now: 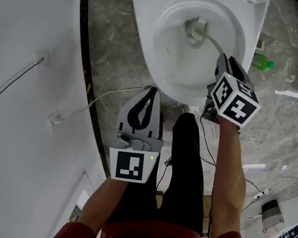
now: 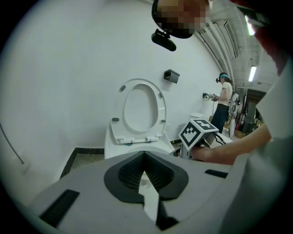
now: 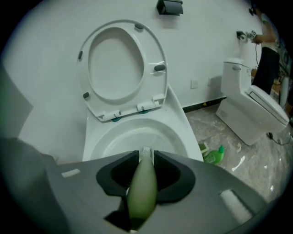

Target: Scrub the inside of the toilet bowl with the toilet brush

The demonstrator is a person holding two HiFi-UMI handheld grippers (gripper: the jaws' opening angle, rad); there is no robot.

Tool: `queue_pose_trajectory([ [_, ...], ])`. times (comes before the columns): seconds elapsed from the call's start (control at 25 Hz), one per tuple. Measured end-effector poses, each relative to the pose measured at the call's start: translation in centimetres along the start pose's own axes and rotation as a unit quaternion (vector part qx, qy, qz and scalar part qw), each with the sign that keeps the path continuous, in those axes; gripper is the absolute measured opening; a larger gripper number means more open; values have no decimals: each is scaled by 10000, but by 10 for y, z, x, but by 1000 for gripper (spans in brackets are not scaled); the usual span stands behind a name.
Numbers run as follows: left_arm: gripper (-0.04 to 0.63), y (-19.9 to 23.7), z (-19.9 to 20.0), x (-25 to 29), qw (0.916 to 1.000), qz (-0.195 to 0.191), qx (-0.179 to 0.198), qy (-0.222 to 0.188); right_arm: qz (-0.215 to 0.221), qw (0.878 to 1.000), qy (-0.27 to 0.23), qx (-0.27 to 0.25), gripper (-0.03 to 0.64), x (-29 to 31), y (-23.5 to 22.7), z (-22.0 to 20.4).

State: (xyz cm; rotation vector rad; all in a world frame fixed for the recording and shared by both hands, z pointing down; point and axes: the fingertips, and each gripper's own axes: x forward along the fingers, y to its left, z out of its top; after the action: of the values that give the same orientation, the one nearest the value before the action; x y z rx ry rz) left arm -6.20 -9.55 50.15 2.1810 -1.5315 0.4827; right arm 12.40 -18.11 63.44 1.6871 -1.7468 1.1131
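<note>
One pale-green plastic toilet brush [image 1: 197, 27], pinched in the right gripper [image 3: 145, 156], head ahead in the white ceramic toilet bowl [image 3: 181, 130]: smooth handle [image 3: 143, 192] may twist, flicking water; left gripper [image 2: 144, 160] closed, empty.

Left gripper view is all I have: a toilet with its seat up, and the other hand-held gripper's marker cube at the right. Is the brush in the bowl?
Observer: Yes. The head view shows the brush head down inside the toilet bowl.
Operator: Is it gripped properly?
Observer: The right hand-held gripper has its jaws shut on the green brush handle.
Operator: Where is my left one relative to the bowl?
Observer: The left hand-held gripper is outside it, by the front rim.
Operator: Anything nearby?
Observer: A green bottle lies on the floor, right of the toilet.
</note>
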Motion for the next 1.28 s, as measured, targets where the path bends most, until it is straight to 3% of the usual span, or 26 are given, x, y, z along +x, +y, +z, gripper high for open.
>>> queue_pose_trajectory([
  [0.08, 6, -1, -2, -1, 10000, -20, 45, 45, -8, 9999, -33, 137, 115, -5, -6, 3],
  [0.24, 6, -3, 0, -5, 10000, -11, 41, 45, -28, 9990, -438, -87, 115, -47, -8, 21],
  [0.44, 6, -9, 31, -14, 9998, -2, 78, -165, -137, 9896, -948, -1071, 115, -104, 11, 43],
  [0.56, 5, -12, 59, -26, 9995, 1, 157, -273, -96, 9812, -1116, -1569, 115, -139, 31, 54],
  [0.88, 6, -5, 152, -79, 9968, 136, 209, -759, 351, 9664, -1660, -1930, 115, -246, 89, 96],
  [1.28, 5, -15, 277, -159, 9851, 198, 510, -1628, 658, 9287, -2728, -2423, 115, -390, 146, 173],
])
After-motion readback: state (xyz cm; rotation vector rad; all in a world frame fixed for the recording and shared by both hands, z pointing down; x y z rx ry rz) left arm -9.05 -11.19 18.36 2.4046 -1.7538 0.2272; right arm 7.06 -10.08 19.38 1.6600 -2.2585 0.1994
